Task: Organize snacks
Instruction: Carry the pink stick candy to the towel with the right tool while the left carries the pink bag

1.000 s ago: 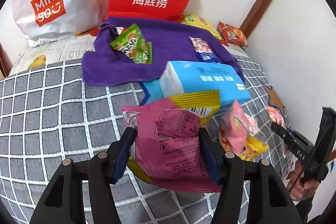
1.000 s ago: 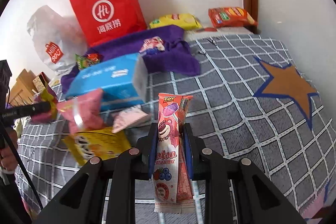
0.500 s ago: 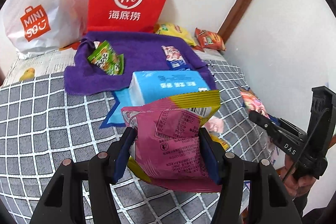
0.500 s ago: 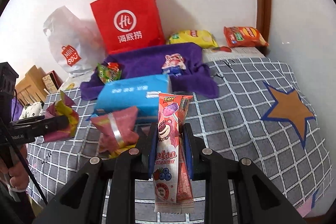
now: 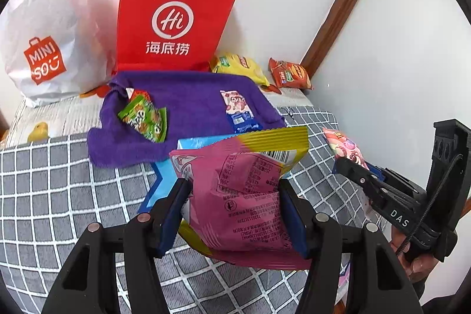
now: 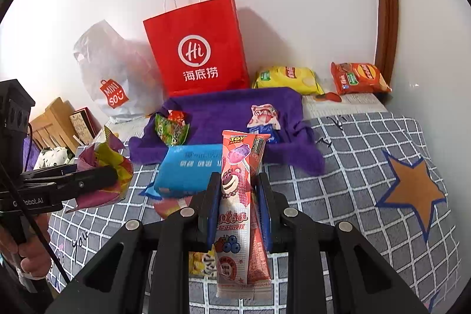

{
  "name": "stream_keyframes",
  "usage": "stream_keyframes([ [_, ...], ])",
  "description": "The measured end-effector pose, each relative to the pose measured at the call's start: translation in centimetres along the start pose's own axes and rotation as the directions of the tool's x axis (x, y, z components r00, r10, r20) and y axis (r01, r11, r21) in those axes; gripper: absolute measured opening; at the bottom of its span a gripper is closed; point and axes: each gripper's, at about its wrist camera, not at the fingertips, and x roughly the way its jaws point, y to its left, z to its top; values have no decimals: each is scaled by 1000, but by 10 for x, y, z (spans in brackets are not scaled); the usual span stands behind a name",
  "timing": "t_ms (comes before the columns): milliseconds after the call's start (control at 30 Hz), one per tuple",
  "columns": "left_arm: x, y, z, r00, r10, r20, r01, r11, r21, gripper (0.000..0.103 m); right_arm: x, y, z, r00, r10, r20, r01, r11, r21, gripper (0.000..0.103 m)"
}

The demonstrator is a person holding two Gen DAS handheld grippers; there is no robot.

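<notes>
My left gripper point(image 5: 232, 208) is shut on a pink and yellow snack bag point(image 5: 244, 190), held above the checked bedspread; the same bag point(image 6: 103, 175) shows at the left of the right wrist view. My right gripper point(image 6: 238, 196) is shut on a long pink Lotso candy packet point(image 6: 238, 202), which stands upright between the pads. In the left wrist view that packet point(image 5: 344, 146) sticks up at the right. A purple towel point(image 5: 191, 102) lies ahead with a green snack packet point(image 5: 144, 116) and a pink and blue packet point(image 5: 238, 108) on it. A blue tissue pack point(image 6: 188, 169) lies in front of the towel.
A red paper bag point(image 5: 173, 19) and a white plastic bag point(image 5: 44, 28) stand against the wall. A yellow chip bag point(image 6: 285, 78) and an orange one point(image 6: 359, 77) lie at the back right. Small snacks point(image 6: 173, 205) lie under my right gripper. A hand point(image 6: 32, 249) holds the left gripper's handle.
Both grippers have risen with their packets still held, so the bedspread and tissue pack sit lower and smaller in view and more of the wall and bags shows.
</notes>
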Motion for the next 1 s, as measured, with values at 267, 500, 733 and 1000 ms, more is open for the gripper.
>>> stream_keyframes([
  [267, 2, -2, 22, 1000, 9, 16, -9, 1000, -1, 59, 7, -5, 20, 1000, -2, 12, 2, 1000, -8, 24],
  [500, 5, 4, 44, 999, 25, 27, -25, 1000, -20, 59, 18, -11, 42, 1000, -8, 22, 8, 1000, -8, 24],
  [733, 10, 14, 64, 997, 63, 35, -62, 998, -34, 59, 35, -13, 65, 1000, -14, 28, 14, 1000, -10, 24],
  [1000, 19, 23, 90, 995, 90, 50, -88, 995, -39, 59, 56, -16, 90, 1000, -11, 29, 11, 1000, 7, 24],
])
